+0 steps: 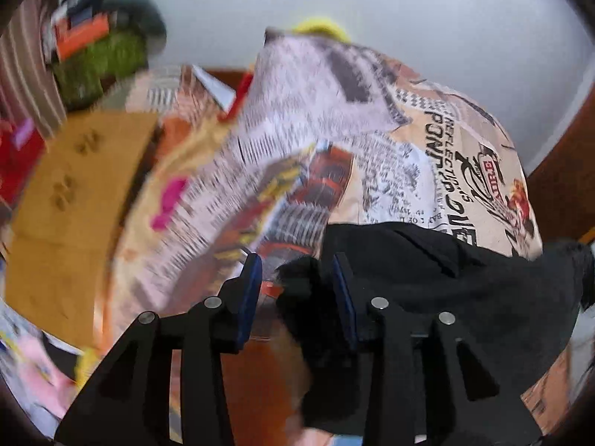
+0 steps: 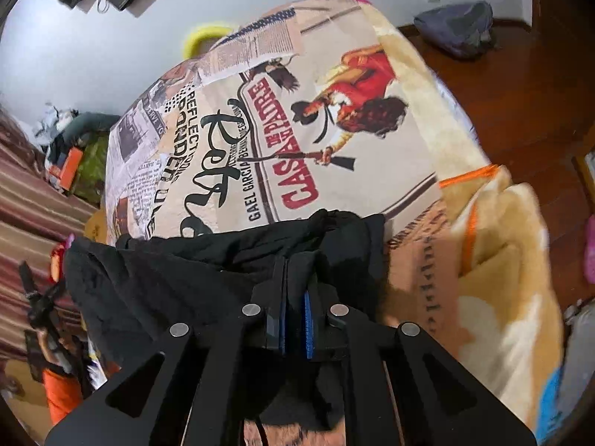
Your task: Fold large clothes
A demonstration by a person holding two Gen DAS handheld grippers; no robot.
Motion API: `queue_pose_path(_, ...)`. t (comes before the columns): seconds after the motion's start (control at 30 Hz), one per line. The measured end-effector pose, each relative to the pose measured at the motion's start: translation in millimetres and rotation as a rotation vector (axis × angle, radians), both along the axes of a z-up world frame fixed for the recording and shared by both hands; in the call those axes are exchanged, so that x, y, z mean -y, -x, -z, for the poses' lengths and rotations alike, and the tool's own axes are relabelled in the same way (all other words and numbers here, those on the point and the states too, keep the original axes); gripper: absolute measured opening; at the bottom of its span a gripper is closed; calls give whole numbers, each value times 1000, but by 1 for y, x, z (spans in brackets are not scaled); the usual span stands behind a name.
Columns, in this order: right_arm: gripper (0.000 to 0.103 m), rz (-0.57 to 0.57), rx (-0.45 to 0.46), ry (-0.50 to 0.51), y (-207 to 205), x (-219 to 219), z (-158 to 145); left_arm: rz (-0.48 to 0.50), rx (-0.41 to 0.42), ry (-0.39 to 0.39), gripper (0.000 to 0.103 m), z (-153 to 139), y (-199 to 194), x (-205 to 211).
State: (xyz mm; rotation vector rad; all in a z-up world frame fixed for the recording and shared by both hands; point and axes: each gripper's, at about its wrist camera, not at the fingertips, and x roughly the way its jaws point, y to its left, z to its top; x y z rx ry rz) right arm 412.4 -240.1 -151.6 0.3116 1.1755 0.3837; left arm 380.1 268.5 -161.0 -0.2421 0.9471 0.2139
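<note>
Fingers of the right gripper [image 2: 293, 297] are squeezed tight on the black cloth [image 2: 186, 260]. The left gripper [image 1: 297, 290] has let go; a bit of cloth sits between its parted fingers, untouched. The cloth lies at the bed's six o'clock edge, on the picture blanket [image 2: 334, 130]. Held by one corner only, it could slide off or bunch up.

The garment [image 2: 193, 260] is lying on the printed blanket's [image 2: 334, 130] near edge. A bag [image 2: 457, 28] is sitting on the floor [image 2: 520, 93] beyond the blanket's far right corner.
</note>
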Motion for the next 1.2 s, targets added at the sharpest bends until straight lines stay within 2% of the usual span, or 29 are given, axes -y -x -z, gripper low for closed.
queue_pose_path(0.1,7,-21,53,65,13,-5,-23,40,42,-99,49,-31,19,16)
queue_pose_path(0.23,10,-23,77,93,28,-6,-39,113,83,-116,53,-54,38,43)
queue_pose_path(0.33,11,-6,49,45,34,5,-43,170,99,-94,59,-59,48,68)
queue_pose_path(0.43,13,21,20,-5,37,16,-46,242,90,-85,60,-48,48,99)
queue_pose_path(0.47,17,29,18,-15,38,20,-48,261,78,-87,60,-42,46,108)
queue_pose_path(0.53,34,84,71,42,44,29,-60,310,31,-73,60,-20,40,132)
queue_pose_path(0.57,48,102,101,61,47,32,-67,328,9,-65,60,-8,36,144)
queue_pose_path(0.6,53,108,139,58,52,37,-75,339,-7,-61,60,0,34,152)
queue_pose_path(0.7,53,99,186,81,61,37,-88,344,-54,-86,60,29,23,177)
queue_pose_path(0.77,53,79,234,124,68,26,-93,326,-38,-134,60,37,16,186)
queue_pose_path(0.8,55,55,265,140,72,14,-94,322,-31,-134,60,37,13,187)
queue_pose_path(0.87,60,16,293,159,77,-3,-91,305,-26,-96,60,37,5,184)
queue_pose_path(1.0,60,-91,379,198,84,-64,-73,281,-18,-30,60,35,-11,182)
queue_pose_path(1.1,60,-152,386,199,84,-109,-51,279,-26,-31,60,40,-21,188)
queue_pose_path(1.2,60,-209,347,195,79,-144,-25,280,-41,-23,60,50,-30,189)
